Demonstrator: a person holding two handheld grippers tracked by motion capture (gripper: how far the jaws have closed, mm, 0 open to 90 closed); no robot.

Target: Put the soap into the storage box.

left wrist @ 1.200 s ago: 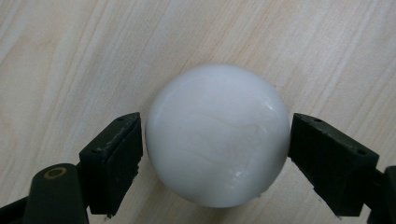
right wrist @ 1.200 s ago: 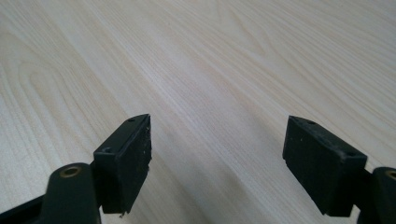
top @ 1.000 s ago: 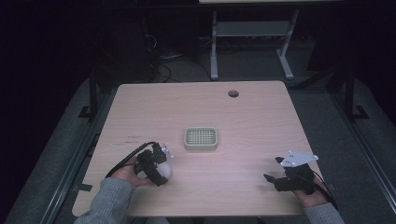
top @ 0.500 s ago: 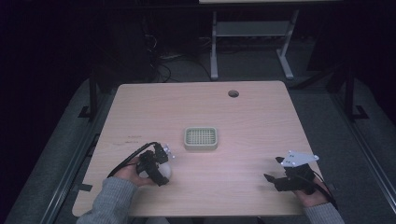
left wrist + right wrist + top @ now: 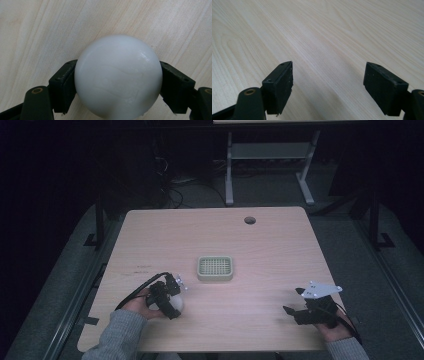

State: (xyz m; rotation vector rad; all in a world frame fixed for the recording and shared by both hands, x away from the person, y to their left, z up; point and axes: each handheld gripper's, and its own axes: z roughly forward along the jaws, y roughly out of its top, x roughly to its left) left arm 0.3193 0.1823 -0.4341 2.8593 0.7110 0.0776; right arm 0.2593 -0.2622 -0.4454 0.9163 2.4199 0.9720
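White and smooth, a ball (image 5: pixel 117 76) is sitting between the two black jaws of the left hand-held gripper (image 5: pixel 170 296), which are pressing on it from both sides. In the left gripper view the jaws are touching the ball at about 9 o'clock and 3 o'clock of it, and the pale wood of the bench (image 5: pixel 280 250) is lying under it. In the high view this hand-held gripper is staying at about 7 o'clock of the bench, near the front edge, with the person's left hand (image 5: pixel 137 305) around it and a black cable (image 5: pixel 137 290) curving from it.

A small tray with a grid top (image 5: pixel 215 268) is resting near the middle of the bench, at about 1 o'clock from the ball and apart from it.

The right hand-held gripper (image 5: pixel 295 310) is staying at about 5 o'clock of the bench. Its jaws are standing wide apart, with bare wood between them.
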